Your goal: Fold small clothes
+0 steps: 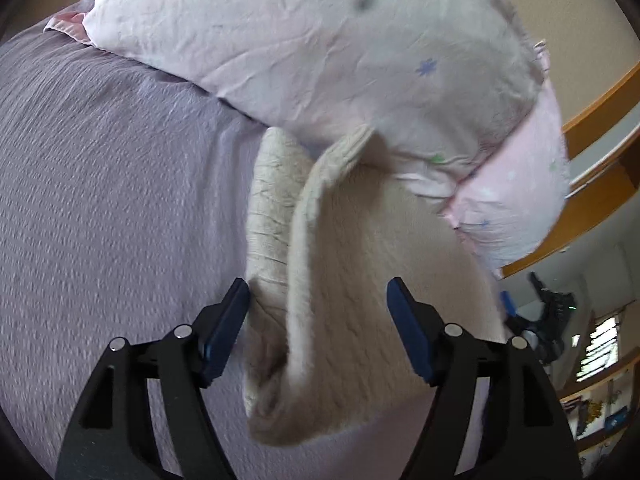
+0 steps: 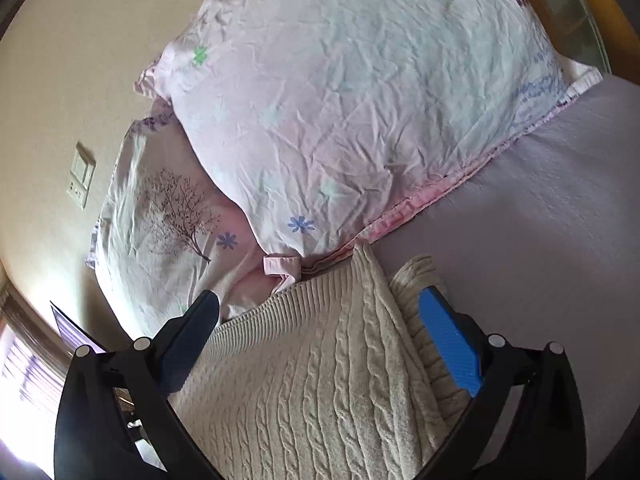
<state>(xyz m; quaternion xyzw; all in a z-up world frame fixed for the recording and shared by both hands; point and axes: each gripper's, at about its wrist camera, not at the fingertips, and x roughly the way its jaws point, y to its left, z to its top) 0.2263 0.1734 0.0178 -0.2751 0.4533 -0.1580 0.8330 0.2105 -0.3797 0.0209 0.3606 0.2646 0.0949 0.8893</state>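
A cream cable-knit sweater (image 1: 360,280) lies on the lilac bedspread (image 1: 100,200), partly folded over itself. My left gripper (image 1: 318,292) is open, its blue pads (image 1: 224,328) on either side of a raised fold of the knit. The sweater (image 2: 304,380) also fills the lower middle of the right wrist view, ribbed hem toward the pillows. My right gripper (image 2: 320,300) is open, its jaws wide apart over the sweater, with a bunched sleeve (image 2: 416,280) beside the right pad (image 2: 452,340).
Two pale pink floral pillows (image 2: 340,100) lie against the head of the bed, touching the sweater's far edge. A beige wall with a switch plate (image 2: 82,178) is at left. A wooden bed frame (image 1: 600,112) and shelves are at right.
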